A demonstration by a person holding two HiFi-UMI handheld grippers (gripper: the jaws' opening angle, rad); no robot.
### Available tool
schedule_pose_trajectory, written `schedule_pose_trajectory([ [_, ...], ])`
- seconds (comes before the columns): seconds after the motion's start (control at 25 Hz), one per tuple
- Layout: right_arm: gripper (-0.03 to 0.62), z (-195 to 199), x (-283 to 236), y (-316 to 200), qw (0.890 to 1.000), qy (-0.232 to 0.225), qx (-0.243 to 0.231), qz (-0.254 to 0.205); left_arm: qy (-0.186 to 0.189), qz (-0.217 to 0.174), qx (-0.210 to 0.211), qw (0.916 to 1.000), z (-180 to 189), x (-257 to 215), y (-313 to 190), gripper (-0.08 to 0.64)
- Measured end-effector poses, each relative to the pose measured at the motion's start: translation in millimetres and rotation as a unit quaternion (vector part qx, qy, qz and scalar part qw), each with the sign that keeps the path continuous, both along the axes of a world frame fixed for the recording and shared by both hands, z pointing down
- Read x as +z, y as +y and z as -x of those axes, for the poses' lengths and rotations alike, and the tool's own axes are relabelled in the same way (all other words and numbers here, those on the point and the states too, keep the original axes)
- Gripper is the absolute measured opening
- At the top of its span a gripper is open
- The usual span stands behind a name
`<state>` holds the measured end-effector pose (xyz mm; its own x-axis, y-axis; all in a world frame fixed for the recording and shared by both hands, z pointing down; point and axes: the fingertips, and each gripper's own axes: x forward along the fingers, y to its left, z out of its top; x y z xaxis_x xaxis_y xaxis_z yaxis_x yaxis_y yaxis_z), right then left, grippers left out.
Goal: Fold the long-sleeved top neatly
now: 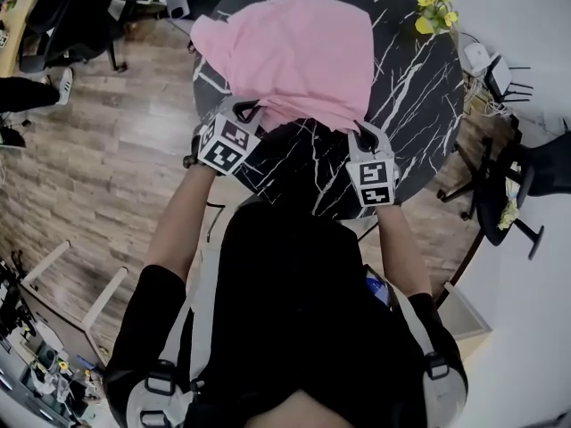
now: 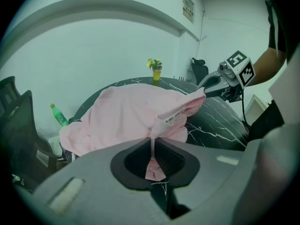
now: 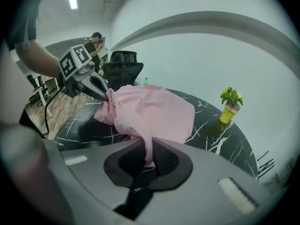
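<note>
Bare table (image 1: 419, 105) right of top (image 1: 294, 56), flowerpot (image 1: 434, 12) at far rim

black short-sleeved top (image 1: 294, 310), pale harness straps (image 1: 201, 301) with black buckles (image 1: 161, 383) — grey left gripper (image 1: 247, 109) and right gripper (image 1: 364, 130), black-and-white marker cubes (image 1: 225, 145).

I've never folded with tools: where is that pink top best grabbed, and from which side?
Grip the near edge of the pink top at two spread points, coming from the person's side of the table. That edge lies closest and pinches thin; the left gripper and right gripper are shut on it there.
</note>
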<state>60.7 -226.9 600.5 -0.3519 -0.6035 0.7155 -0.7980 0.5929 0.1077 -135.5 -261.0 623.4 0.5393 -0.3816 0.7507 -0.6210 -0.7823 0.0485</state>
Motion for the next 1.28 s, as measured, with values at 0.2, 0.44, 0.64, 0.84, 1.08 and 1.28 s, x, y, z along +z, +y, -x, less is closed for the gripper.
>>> schedule_pose_trajectory([
  [0.2,0.02,-6.4,-9.6,8.7,1.0,-0.001,-0.02,-0.023,-0.009,-0.017,-0.017,0.9997,-2.7,-14.0,29.1,0.029],
  [0.44,0.02,-21.3,-45.8,27.6,0.996,-0.017,-0.06,-0.068,-0.019,-0.038,-0.053,0.9977,-15.0,-44.3,75.8,0.029],
  [0.64,0.02,-49.5,-62.7,66.5,0.992,-0.019,-0.098,-0.083,-0.022,-0.059,-0.089,0.994,-43.4,-62.2,123.8,0.028],
  [0.84,0.02,-76.8,-76.1,101.7,0.986,-0.016,-0.133,-0.103,-0.02,-0.072,-0.126,0.9892,-72.8,-74.0,170.5,0.028],
  [1.08,0.02,-92.7,-79.1,138.7,0.983,-0.024,-0.153,-0.102,-0.027,-0.073,-0.154,0.985,-88.6,-80.2,218.5,0.028],
  [1.28,0.02,-91.8,-72.6,169.1,0.982,-0.04,-0.16,-0.093,-0.038,-0.07,-0.164,0.9833,-91.1,-78.5,255.7,0.028],
])
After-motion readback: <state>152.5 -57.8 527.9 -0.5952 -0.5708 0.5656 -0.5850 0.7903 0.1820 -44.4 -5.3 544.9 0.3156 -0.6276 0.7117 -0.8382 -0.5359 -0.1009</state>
